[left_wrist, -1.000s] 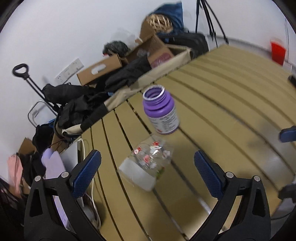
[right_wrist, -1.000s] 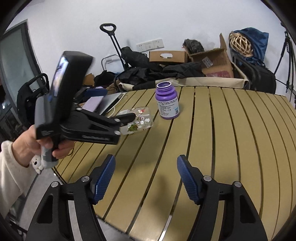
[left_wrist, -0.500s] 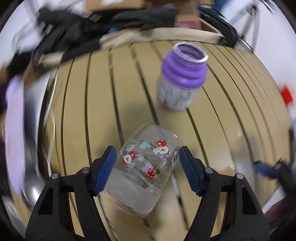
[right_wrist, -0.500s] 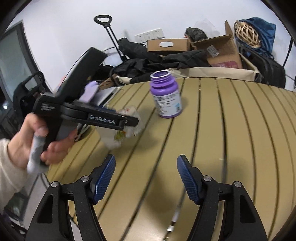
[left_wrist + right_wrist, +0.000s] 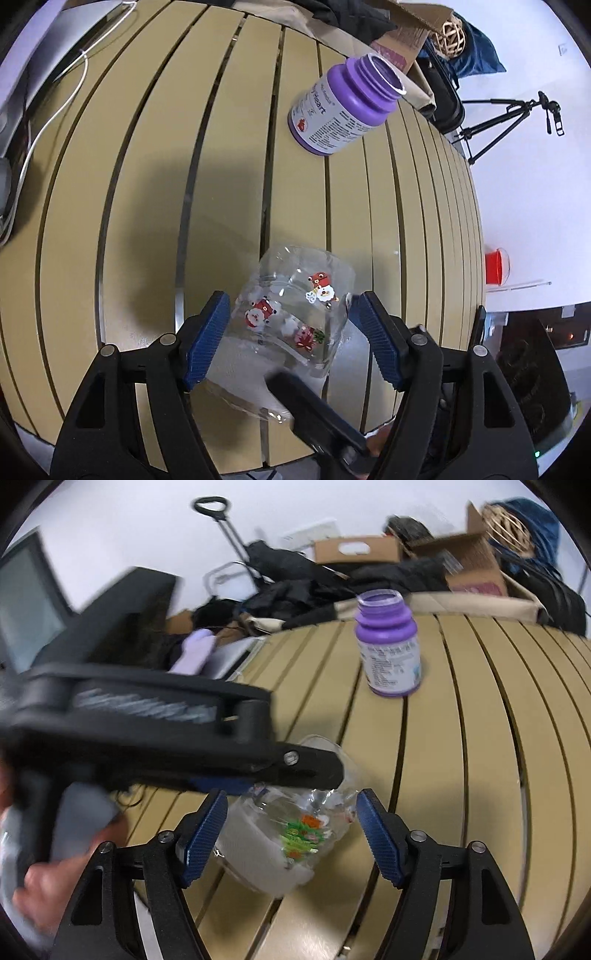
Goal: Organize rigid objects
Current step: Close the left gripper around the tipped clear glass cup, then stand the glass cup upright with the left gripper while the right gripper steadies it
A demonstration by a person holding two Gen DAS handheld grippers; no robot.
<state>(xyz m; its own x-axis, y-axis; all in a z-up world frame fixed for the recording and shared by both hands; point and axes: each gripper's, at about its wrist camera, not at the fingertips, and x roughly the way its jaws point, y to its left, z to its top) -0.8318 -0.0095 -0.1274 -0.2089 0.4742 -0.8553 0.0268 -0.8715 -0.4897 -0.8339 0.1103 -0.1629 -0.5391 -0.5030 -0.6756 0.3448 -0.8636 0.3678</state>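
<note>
Both claws moved in; left claw [image 5: 290, 341] clamps glass jar [image 5: 291, 321], right claw [image 5: 291, 834] open around it

Clear jar [image 5: 291, 834] between spread right gripper [image 5: 290, 834] pads; left gripper [image 5: 295, 766] over it; purple bottle [image 5: 388, 646] upright behind.

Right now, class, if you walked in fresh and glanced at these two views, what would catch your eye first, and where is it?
First the clear jar with Santa stickers, lying tilted between the blue pads of the left gripper near the slatted table's edge. The right gripper straddles the same jar from the other side, jaws open. Beyond it stands an uncapped purple bottle, upright on the slats.
</note>
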